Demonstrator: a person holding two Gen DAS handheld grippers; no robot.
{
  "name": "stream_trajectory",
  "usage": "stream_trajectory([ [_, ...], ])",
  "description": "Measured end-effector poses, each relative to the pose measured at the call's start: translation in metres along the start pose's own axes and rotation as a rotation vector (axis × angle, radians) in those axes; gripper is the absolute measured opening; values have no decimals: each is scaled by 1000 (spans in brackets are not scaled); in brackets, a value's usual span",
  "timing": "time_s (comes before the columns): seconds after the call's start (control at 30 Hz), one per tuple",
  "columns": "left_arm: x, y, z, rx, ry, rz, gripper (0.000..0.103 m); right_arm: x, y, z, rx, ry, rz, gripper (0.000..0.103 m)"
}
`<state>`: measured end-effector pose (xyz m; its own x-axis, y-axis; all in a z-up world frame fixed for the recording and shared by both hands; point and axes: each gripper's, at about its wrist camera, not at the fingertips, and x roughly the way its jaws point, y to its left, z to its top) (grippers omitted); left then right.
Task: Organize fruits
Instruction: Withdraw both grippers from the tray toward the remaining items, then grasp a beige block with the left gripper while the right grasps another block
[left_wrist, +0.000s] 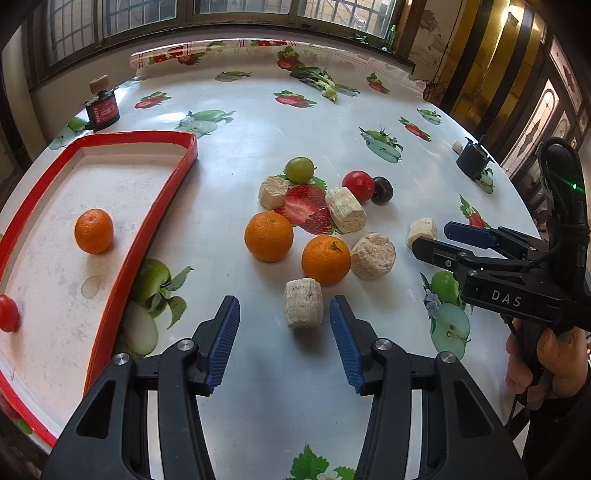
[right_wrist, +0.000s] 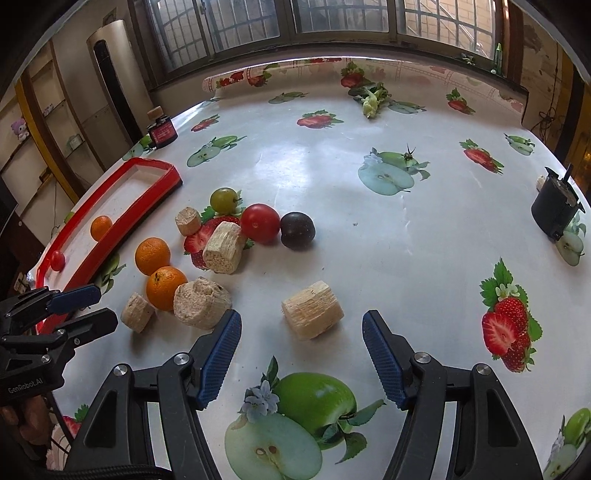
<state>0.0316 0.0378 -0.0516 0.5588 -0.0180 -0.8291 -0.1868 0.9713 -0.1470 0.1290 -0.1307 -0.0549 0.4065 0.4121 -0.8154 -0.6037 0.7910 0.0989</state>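
Observation:
A red-rimmed tray (left_wrist: 173, 184) (right_wrist: 147, 192) at the left holds an orange (left_wrist: 93, 231) (right_wrist: 101, 227) and a small tomato (left_wrist: 8, 314) (right_wrist: 57, 260). On the table lie two oranges (left_wrist: 268, 236) (left_wrist: 325, 259), a green grape (left_wrist: 300, 170) (right_wrist: 223, 199), a red tomato (left_wrist: 357, 185) (right_wrist: 260, 223) and a dark plum (left_wrist: 382, 189) (right_wrist: 297, 230), among several beige cut chunks (left_wrist: 303, 303) (right_wrist: 312, 315). My left gripper (left_wrist: 284, 308) is open and empty, just short of a chunk. My right gripper (right_wrist: 301, 323) is open and empty, with a chunk just ahead of its jaws.
A leafy green vegetable (left_wrist: 321, 83) (right_wrist: 371, 99) lies at the far edge. A black container (left_wrist: 472, 160) (right_wrist: 554, 214) stands at the right, and a small black-and-red bottle (left_wrist: 101, 107) (right_wrist: 161, 131) at the far left. The tablecloth carries printed fruit pictures.

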Motion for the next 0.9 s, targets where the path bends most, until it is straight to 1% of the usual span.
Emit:
stream_trajectory([
  [0.07,6,-4,1,14,7,-3,49,2,-1,2,-7,-1,-8,68],
  [0.13,13,-7,0,29,17,-1,49,4,-1,3,-11,0,-16,62],
  [0.2,20,-9,-1,38,33,4,48,7,-2,3,-14,5,-25,59],
  [0.23,19,-10,-2,46,14,11,45,8,-2,3,-14,7,-27,58],
  [0.27,20,-11,-2,48,15,9,41,9,-3,2,-15,8,-31,56],
  [0.3,20,-10,-1,51,10,8,32,10,-3,2,-17,12,-37,48],
  [0.33,20,-10,0,49,14,-5,21,12,-3,0,-16,18,-32,39],
  [0.37,19,-10,0,49,17,-14,21,11,-4,-1,-14,18,-28,37],
  [0.47,15,-11,-2,61,9,-7,21,6,-4,-3,-11,0,-29,37],
  [0.63,1,-9,-3,58,-24,-17,21,-7,-2,-5,-6,-22,-23,37],
  [0.9,-30,5,-6,25,-80,-1,21,-25,12,-5,-18,-48,10,37],
])
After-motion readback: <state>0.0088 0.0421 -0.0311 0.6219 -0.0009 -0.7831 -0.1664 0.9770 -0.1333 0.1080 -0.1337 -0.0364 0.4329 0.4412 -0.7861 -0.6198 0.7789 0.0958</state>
